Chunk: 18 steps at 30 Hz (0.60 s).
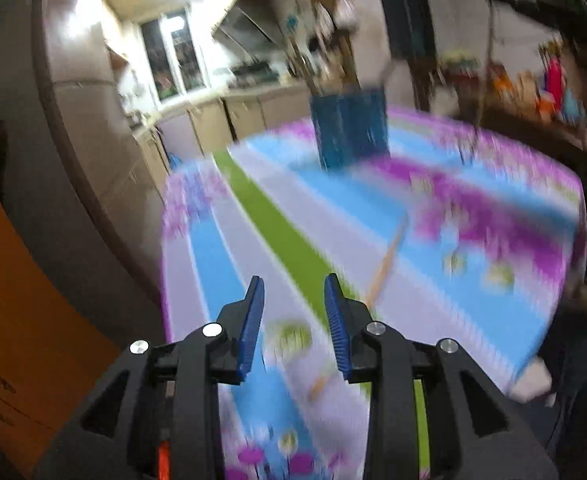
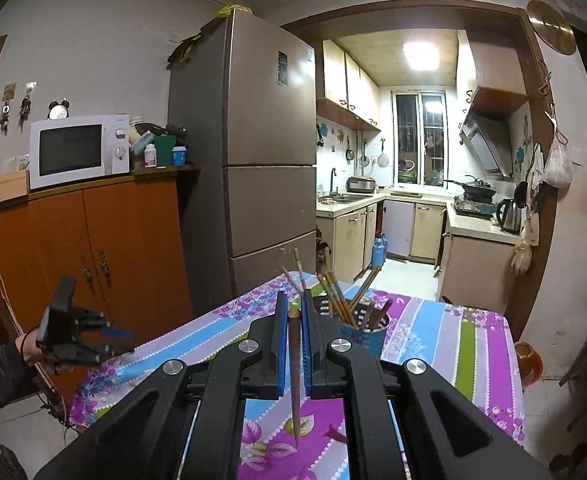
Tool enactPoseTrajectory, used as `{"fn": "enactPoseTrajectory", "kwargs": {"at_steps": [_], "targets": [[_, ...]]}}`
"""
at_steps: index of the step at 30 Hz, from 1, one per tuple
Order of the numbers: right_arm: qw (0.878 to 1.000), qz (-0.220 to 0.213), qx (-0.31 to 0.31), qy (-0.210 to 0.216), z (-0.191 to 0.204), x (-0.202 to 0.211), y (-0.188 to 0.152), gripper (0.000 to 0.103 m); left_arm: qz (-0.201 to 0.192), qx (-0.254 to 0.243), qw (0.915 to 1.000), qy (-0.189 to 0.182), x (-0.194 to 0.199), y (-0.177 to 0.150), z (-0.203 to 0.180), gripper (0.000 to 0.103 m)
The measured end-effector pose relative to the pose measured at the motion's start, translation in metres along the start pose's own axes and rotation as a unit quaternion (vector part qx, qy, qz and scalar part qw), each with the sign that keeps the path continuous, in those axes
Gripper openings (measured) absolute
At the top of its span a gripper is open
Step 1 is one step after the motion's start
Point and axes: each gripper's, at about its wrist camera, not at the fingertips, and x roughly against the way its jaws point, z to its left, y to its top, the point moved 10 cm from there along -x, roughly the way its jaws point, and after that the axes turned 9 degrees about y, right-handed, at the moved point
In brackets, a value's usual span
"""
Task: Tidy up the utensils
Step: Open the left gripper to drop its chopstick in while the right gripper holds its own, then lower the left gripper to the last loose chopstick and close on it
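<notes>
My right gripper [image 2: 292,300] is shut on a dark brown chopstick [image 2: 294,376] that hangs point down between its blue pads, above the striped floral tablecloth [image 2: 433,344]. Just beyond stands a blue utensil holder [image 2: 367,334] with several chopsticks upright in it. The left wrist view is motion-blurred: my left gripper [image 1: 293,286] is open and empty over the near end of the table. An orange-tan chopstick [image 1: 385,264] lies on the cloth ahead to its right, and the blue holder [image 1: 349,128] stands at the far end. The left gripper also shows in the right wrist view [image 2: 117,340], off the table's left edge.
An orange cabinet [image 2: 93,248] with a microwave [image 2: 77,150] stands left of the table, a tall fridge [image 2: 261,160] behind it. A kitchen opens beyond the table. A dark shelf with bottles [image 1: 549,80] is at the far right in the left wrist view.
</notes>
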Motion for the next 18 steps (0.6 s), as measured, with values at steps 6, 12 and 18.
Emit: {"fn": "enactPoseTrajectory", "kwargs": {"at_steps": [6, 12, 18], "targets": [[1.000, 0.007, -0.009, -0.007, 0.006, -0.005, -0.017, 0.008, 0.029, -0.023, 0.9983, -0.045, -0.017, -0.043, -0.013, 0.030], [1.000, 0.013, -0.011, -0.007, 0.011, -0.016, -0.025, 0.008, 0.038, -0.006, 0.9962, -0.079, -0.028, -0.062, -0.012, 0.030], [1.000, 0.011, -0.006, 0.002, 0.019, -0.025, -0.026, 0.008, 0.031, 0.007, 0.9934, -0.110, -0.027, -0.062, -0.019, 0.014]]}}
